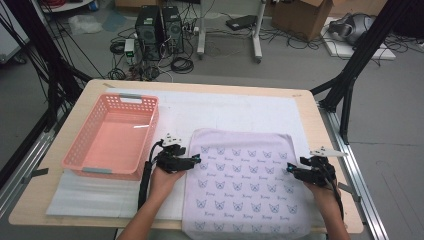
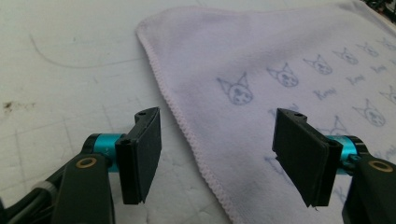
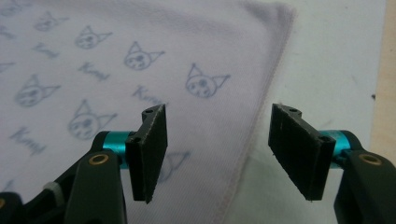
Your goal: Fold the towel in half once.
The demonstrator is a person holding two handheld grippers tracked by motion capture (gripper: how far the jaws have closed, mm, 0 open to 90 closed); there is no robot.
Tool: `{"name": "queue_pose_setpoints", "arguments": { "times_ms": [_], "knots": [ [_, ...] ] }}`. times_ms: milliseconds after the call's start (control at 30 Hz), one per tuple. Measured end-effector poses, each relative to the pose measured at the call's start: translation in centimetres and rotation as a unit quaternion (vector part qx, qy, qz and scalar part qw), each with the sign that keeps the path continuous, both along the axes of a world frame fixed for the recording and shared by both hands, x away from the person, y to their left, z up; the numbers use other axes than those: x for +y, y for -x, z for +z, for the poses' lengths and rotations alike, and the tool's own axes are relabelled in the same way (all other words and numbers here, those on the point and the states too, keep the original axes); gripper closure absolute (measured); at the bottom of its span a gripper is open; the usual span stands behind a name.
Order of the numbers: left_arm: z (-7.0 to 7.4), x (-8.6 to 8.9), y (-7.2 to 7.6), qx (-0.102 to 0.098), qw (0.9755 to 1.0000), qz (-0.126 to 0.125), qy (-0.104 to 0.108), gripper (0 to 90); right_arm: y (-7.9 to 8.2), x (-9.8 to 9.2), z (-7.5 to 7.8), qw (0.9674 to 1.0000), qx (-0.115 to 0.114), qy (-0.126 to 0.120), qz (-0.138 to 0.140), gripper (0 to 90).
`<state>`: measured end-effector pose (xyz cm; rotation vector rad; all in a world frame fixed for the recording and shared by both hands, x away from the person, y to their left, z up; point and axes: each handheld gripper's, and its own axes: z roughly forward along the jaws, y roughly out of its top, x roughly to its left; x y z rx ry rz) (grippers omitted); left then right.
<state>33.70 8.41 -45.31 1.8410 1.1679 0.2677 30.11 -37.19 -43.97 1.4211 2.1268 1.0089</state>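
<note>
1. On the table (image 1: 305, 107) in the high view, a pale lilac towel (image 1: 245, 180) printed with small cat faces lies flat on a white mat (image 1: 225, 107), its near edge hanging over the table's front. A pink basket (image 1: 112, 137) sits well to its left. The left gripper (image 1: 196, 160) is at the towel's left edge, the right gripper (image 1: 290, 169) at its right edge, both pointing inward.
2. In the left gripper view, the jaws stand apart with nothing pinched; the towel's (image 2: 261, 70) stitched hem runs between them, one pad over the mat (image 2: 70, 70), the other over the cloth.
3. In the right gripper view, the jaws are likewise released and straddle the towel's (image 3: 116, 56) right hem, with the mat (image 3: 336, 60) beyond it.
</note>
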Motion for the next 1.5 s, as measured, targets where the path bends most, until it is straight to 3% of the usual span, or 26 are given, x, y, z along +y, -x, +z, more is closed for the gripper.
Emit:
{"name": "queue_pose_setpoints", "arguments": {
  "times_ms": [133, 167, 200, 233, 267, 367, 467, 533, 600, 633, 767, 833, 933, 1033, 1100, 1200, 1267, 1500],
  "knots": [
    [0.3, -1.1, -0.2, -0.01, 0.9987, -0.011, -0.049, 32.9, -1.6, 1.0, 0.1, 0.999, 0.012, 0.042, 0.002, 41.1],
    [0.3, -1.4, -0.1, -0.019, 0.9969, -0.013, -0.075, 34.7, -1.8, 1.2, 0.0, 0.9987, 0.018, 0.049, 0.002, 42.6],
    [0.4, -1.8, 0.1, -0.036, 0.9923, -0.017, -0.117, 40.5, -2.0, 1.5, -0.1, 0.9982, 0.023, 0.055, 0.0, 42.3],
    [0.5, -1.9, 0.2, -0.044, 0.991, -0.031, -0.122, 46.7, -2.0, 1.5, -0.1, 0.9983, 0.024, 0.053, -0.004, 43.3],
    [0.5, -2.0, 0.2, -0.043, 0.9915, -0.029, -0.12, 56.3, -2.0, 1.5, -0.1, 0.9982, 0.026, 0.053, -0.002, 45.2],
    [0.5, -1.9, 0.1, -0.036, 0.9931, -0.024, -0.109, 67.7, -1.9, 1.4, -0.1, 0.9986, 0.028, 0.044, -0.004, 51.0],
    [0.4, -1.7, -0.1, -0.025, 0.9958, -0.028, -0.083, 85.7, -1.7, 1.1, 0.0, 0.9989, 0.035, 0.033, -0.004, 77.5],
    [0.4, -1.6, -0.1, -0.024, 0.996, -0.027, -0.082, 86.7, -1.8, 1.1, 0.1, 0.9989, 0.04, 0.026, 0.005, 82.6],
    [0.5, -1.3, -0.4, -0.014, 0.9974, -0.021, -0.067, 87.3, -1.8, 1.5, 0.2, 0.9983, 0.038, 0.044, 0.012, 84.9],
    [0.5, -1.2, -0.4, -0.018, 0.9972, -0.012, -0.072, 87.7, -1.9, 1.7, 0.3, 0.9976, 0.031, 0.06, 0.016, 85.5],
    [1.2, -0.5, -1.2, -0.023, 0.9985, 0.014, -0.048, 87.8, -2.6, 1.5, 0.5, 0.9982, 0.009, 0.06, -0.003, 86.9],
    [1.8, -0.5, -1.9, -0.023, 0.9984, 0.017, -0.049, 87.8, -3.1, 1.2, 0.7, 0.999, 0.004, 0.043, -0.015, 86.9],
    [3.1, -0.2, -3.0, -0.031, 0.9984, 0.036, -0.031, 87.9, -3.9, 0.9, 1.5, 0.9992, -0.011, 0.028, -0.028, 87.0],
    [3.9, 0.0, -3.7, -0.039, 0.998, 0.049, -0.012, 87.8, -4.7, 0.6, 2.9, 0.9988, -0.03, -0.007, -0.038, 86.9],
    [4.0, 0.1, -3.4, -0.041, 0.9982, 0.042, -0.012, 87.8, -4.7, 0.5, 3.7, 0.9984, -0.039, -0.02, -0.036, 86.8],
    [4.0, 0.6, -2.3, -0.051, 0.9983, 0.03, -0.003, 87.6, -3.8, 0.4, 3.9, 0.9987, -0.042, -0.018, -0.023, 86.7],
    [4.0, 0.7, -1.7, -0.053, 0.9984, 0.023, -0.003, 87.6, -2.9, 0.0, 3.8, 0.9986, -0.039, -0.036, -0.01, 86.7],
    [4.3, 1.2, 1.4, -0.063, 0.998, -0.001, 0.01, 87.6, 0.2, -0.3, 3.5, 0.9976, -0.048, -0.049, 0.015, 86.6]
  ]
}}
